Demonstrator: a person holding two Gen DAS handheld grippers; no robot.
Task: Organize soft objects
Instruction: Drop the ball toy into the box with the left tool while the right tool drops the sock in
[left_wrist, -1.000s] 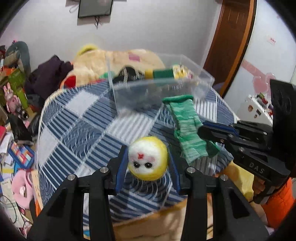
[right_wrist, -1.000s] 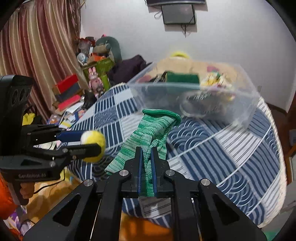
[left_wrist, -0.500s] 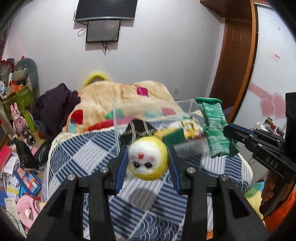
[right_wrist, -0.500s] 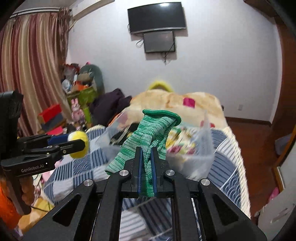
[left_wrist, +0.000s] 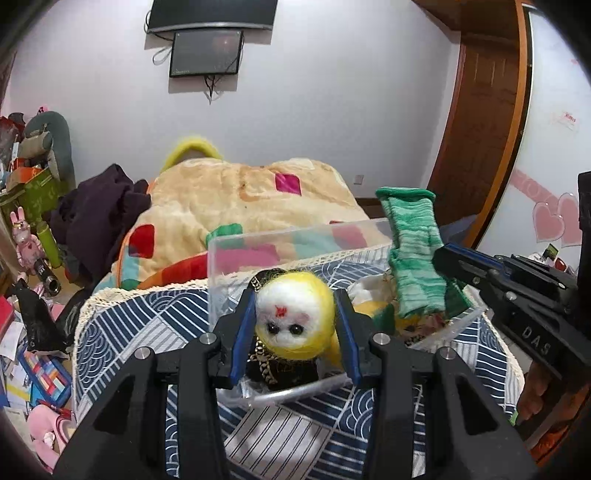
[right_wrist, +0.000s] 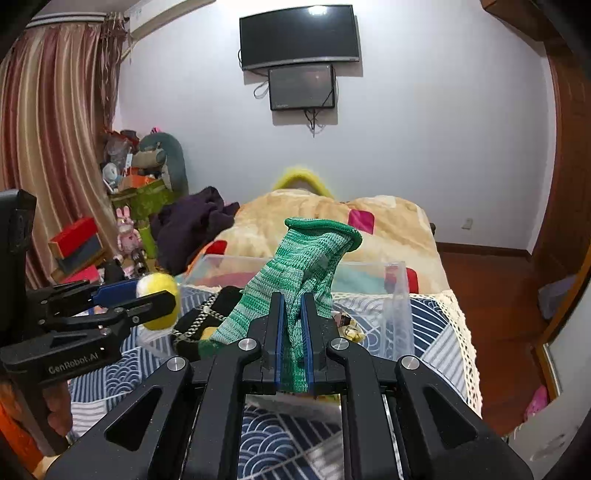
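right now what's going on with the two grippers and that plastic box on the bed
A person is tidying soft things into the clear plastic box on the bed. The left hand-held gripper is shut on a yellow felt ball with a face, held over the box's near edge. The right hand-held gripper is shut on a green sock, also held at the box. Neither item has been released.

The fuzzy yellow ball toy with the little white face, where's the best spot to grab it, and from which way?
Squeeze the fuzzy yellow ball toy across its round middle, one finger on each side, face left showing. It is round and soft, so the widest part probably slips least. The left gripper grips it exactly so, reaching in from the near side, over the clear plastic box. The right gripper pinches the green knitted sock.
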